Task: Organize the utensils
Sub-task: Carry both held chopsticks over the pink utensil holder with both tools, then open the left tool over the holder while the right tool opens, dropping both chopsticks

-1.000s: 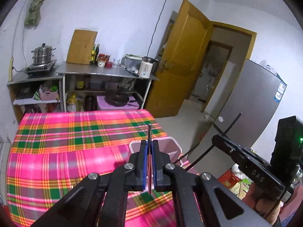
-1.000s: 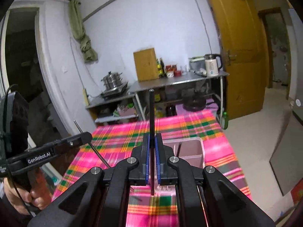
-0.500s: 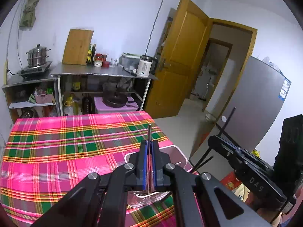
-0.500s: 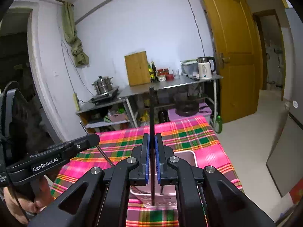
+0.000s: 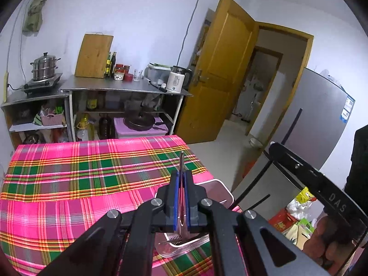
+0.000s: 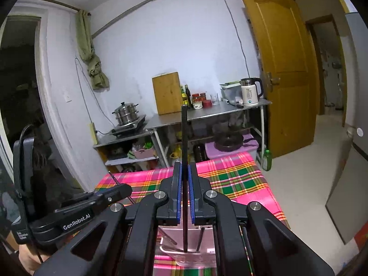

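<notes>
Holding one thin utensil in each hand-held gripper, we hang over the pink tray (image 5: 226,189) on the plaid surface (image 5: 69,184). The left hand-held gripper (image 5: 181,201) is closed on a metal utensil (image 5: 181,164), the right hand-held gripper (image 6: 184,197) on a black chopstick (image 6: 184,138). Both look stiff, light and slippery; we judge mid-shaft the best hold.

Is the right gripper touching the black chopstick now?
Touching. In the right wrist view the right gripper has its blue pads closed on both sides of the black chopstick.

Glossy pink plastic tray (image 5: 226,189) on woven plaid cloth (image 5: 69,179).
</notes>
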Action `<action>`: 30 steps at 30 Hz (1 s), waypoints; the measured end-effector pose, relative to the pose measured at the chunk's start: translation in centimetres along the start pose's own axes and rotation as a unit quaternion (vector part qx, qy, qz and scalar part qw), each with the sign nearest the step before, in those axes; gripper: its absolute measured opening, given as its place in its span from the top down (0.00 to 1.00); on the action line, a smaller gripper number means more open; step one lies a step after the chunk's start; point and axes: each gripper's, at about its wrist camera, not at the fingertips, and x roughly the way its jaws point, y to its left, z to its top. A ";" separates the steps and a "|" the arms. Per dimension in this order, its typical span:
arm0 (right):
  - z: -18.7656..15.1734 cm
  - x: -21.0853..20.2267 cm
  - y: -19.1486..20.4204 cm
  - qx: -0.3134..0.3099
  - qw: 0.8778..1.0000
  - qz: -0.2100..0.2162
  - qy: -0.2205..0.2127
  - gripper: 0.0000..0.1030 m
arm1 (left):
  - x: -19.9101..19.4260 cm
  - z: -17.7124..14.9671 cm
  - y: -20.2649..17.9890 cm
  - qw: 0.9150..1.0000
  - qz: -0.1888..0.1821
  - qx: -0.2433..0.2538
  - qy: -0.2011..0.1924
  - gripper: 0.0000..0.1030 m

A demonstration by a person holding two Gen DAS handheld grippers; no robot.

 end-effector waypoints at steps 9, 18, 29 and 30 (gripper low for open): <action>-4.3 3.1 -0.9 -0.003 0.999 -0.020 0.047 0.94 | 2.4 -2.7 1.3 0.999 0.004 -0.016 0.034 0.96; -7.3 4.6 -2.0 0.015 0.996 -0.022 0.085 0.94 | 4.0 -4.6 1.8 0.998 0.006 -0.023 0.059 0.96; -6.4 3.1 -1.7 0.007 0.997 -0.010 0.080 0.85 | 1.8 -4.0 2.1 0.999 0.000 -0.023 0.042 0.93; -6.3 2.9 -1.6 0.006 0.997 -0.011 0.078 0.84 | 1.4 -3.9 2.1 0.999 0.000 -0.022 0.039 0.93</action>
